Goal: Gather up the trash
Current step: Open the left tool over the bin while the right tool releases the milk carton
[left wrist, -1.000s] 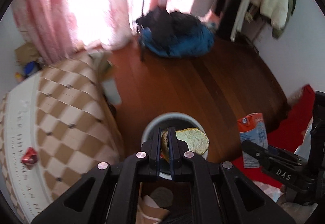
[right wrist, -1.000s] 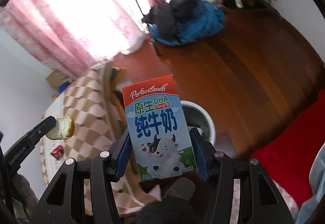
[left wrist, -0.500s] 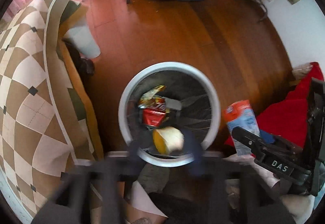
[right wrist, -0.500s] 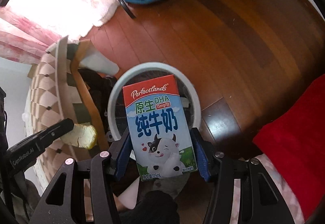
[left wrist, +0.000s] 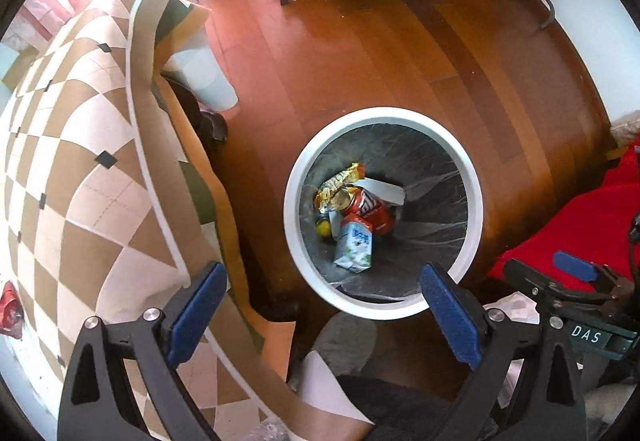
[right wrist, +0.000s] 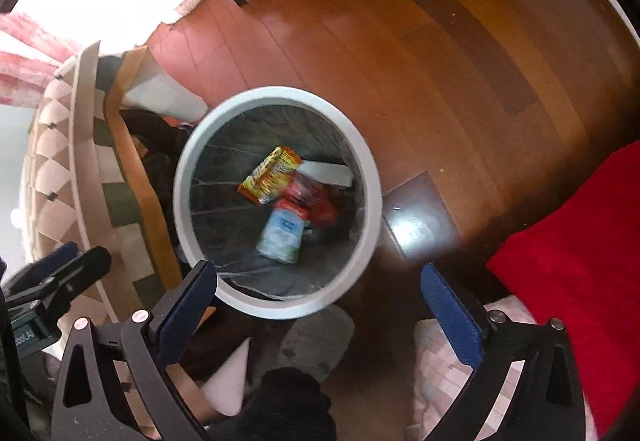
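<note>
Left gripper (left wrist: 324, 317) and right gripper (right wrist: 320, 315) jaws just opened, both released and empty, blue-and-white milk carton (left wrist: 354, 247) and yellow bread piece (left wrist: 323, 228), earlier held, now inside round white-rimmed waste bin (left wrist: 298, 177), beside red snack packet (left wrist: 370, 210), yellow foil wrapper (right wrist: 270, 175).

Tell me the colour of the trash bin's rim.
White, on the trash bin; clearest in the left wrist view.

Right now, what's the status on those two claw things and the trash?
Left gripper and right gripper: jaws just opened wide, nothing between them. Milk carton lies in the bin with wrappers. Nothing in the way.
</note>
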### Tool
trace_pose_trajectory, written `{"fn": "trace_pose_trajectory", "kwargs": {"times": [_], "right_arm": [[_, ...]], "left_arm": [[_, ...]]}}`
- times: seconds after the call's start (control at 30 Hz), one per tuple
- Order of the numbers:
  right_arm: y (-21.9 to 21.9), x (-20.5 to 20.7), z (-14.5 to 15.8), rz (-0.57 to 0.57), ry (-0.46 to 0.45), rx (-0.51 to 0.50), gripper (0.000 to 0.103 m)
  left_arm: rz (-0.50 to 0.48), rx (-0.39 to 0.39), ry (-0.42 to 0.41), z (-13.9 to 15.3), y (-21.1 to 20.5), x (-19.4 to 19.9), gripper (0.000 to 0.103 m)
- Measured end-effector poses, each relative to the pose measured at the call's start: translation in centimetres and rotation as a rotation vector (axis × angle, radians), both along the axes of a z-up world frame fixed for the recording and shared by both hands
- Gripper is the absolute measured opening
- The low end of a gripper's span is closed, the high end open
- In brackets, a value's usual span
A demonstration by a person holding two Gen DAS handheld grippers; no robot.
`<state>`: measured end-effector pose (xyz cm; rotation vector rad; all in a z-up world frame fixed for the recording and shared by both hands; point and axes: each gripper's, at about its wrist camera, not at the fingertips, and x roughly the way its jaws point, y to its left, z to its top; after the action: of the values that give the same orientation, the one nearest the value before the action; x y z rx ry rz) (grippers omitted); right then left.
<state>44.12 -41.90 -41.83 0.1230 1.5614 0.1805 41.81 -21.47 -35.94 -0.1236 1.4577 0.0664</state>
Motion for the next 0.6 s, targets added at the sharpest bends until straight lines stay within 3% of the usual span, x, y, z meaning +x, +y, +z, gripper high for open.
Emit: {"fn": "trace_pose_trajectory", "kwargs": {"times": [0.2, 0.6], "right_arm": [[0.4, -0.9, 1.4, 0.030, -0.006, -0.070, 0.103], [1.1, -3.4, 8.6, 0.041, -0.110, -0.075, 0.103]], "left_arm": [[0.008, 0.009, -0.021, 1.5, 0.2, -1.3, 0.099], [0.023, 0.027, -0.123, 7.6, 0.4, -4.7, 0.099]]}}
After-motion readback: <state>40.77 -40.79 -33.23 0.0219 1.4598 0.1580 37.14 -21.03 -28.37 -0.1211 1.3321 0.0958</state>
